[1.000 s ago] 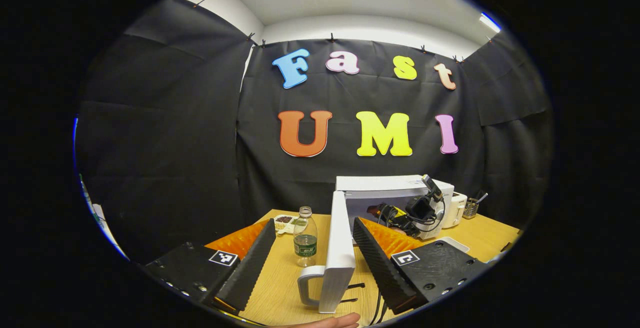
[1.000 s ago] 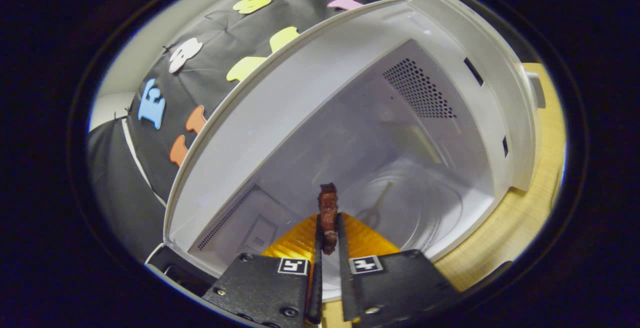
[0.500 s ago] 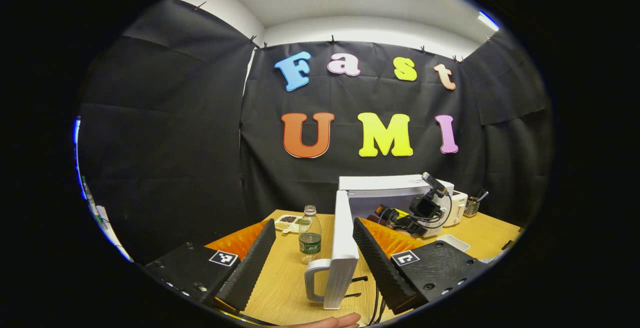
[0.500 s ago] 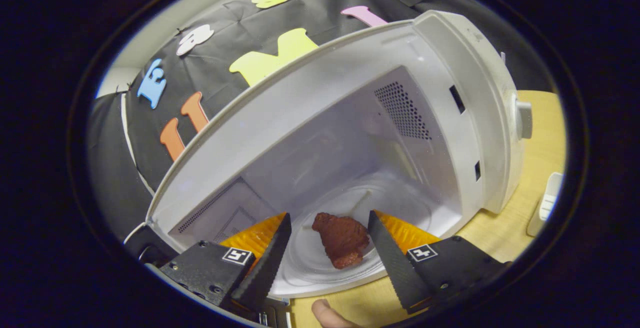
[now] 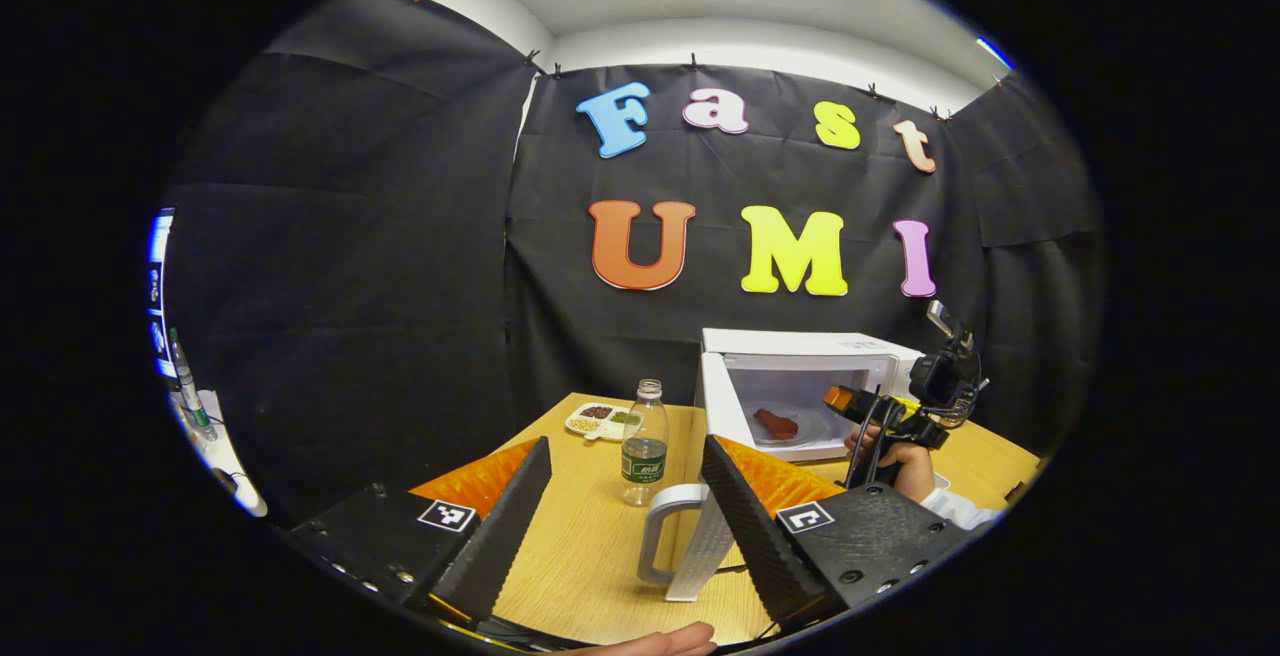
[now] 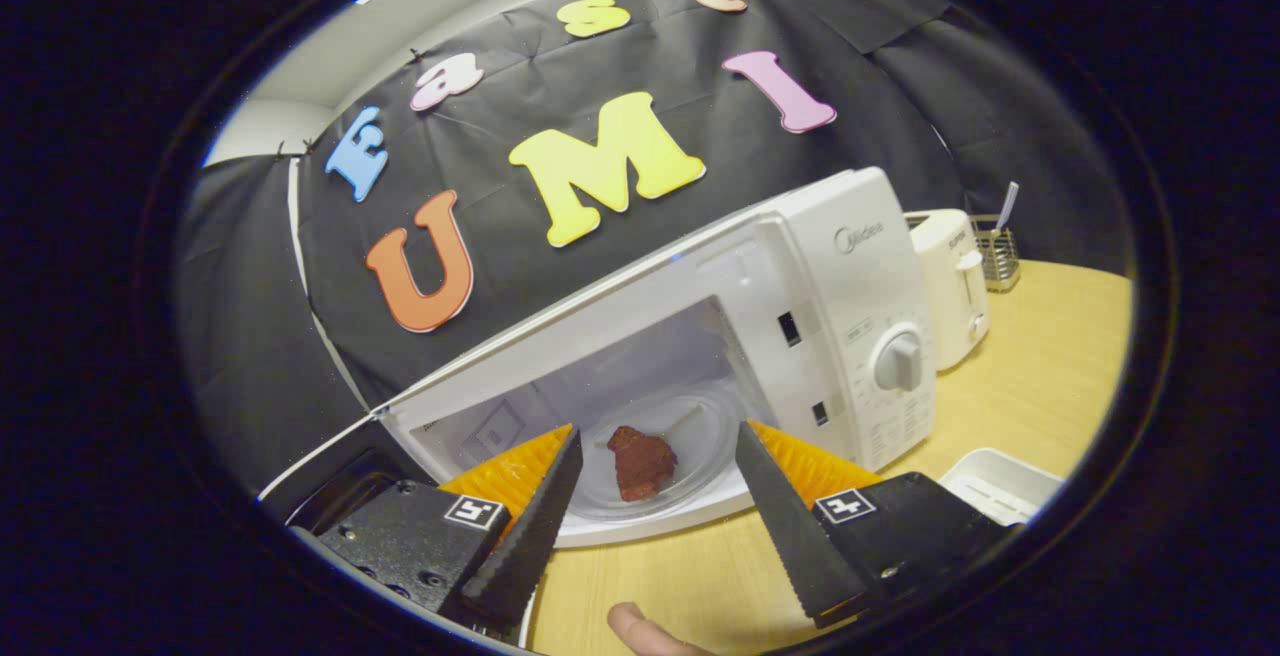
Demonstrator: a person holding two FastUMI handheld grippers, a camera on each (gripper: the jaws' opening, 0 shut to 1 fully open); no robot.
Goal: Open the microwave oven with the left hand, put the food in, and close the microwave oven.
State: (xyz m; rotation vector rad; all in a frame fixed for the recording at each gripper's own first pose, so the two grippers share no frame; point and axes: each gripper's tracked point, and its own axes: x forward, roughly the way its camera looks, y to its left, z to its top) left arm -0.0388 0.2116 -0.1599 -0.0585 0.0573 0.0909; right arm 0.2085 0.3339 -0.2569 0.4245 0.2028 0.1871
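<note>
Microwave (image 6: pixel 700 336) holds food (image 6: pixel 640 462); toaster (image 6: pixel 950 276) beside it, probably touching; both grippers' jaws released.

Left gripper view: microwave door (image 5: pixel 712 546) partly covered by 1 finger (image 5: pixel 745 526) of the left gripper (image 5: pixel 625 521), so handle (image 5: pixel 655 541) contact can't be judged. Small dish (image 5: pixel 600 420) contents too small to identify. Hand (image 5: pixel 905 466) on the far gripper partly behind cables. Right gripper view: white tray (image 6: pixel 1000 484) cut by the edge; microwave (image 6: pixel 860 316) dial markings unreadable; door (image 6: pixel 340 476) mostly behind a finger (image 6: pixel 525 536); fingertip (image 6: pixel 635 626) cut off at bottom.
</note>
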